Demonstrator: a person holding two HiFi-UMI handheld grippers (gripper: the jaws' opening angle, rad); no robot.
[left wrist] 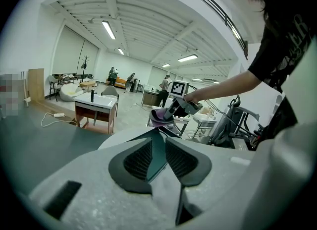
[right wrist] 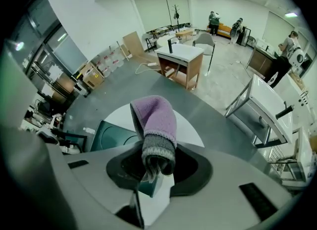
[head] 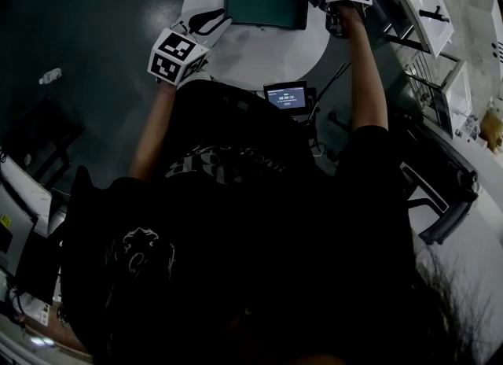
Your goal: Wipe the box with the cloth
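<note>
Right gripper view: my right tool [right wrist: 153,167] clenched on soft, light cloth [right wrist: 155,117]; left tool [left wrist: 157,160] pinching stiff box [right wrist: 106,136] edge.

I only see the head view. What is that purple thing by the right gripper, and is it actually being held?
Observer: The right gripper view shows a purple cloth with a grey band. The right gripper is shut on the grey end.
Visitor: And the other one, is it just resting there?
Observer: No. In the left gripper view the left gripper has the green box between its jaws, closed on its edge.
Visitor: Is anyone else around?
Observer: Yes. The left gripper view shows people standing far across the hall, beyond a white-topped desk.
</note>
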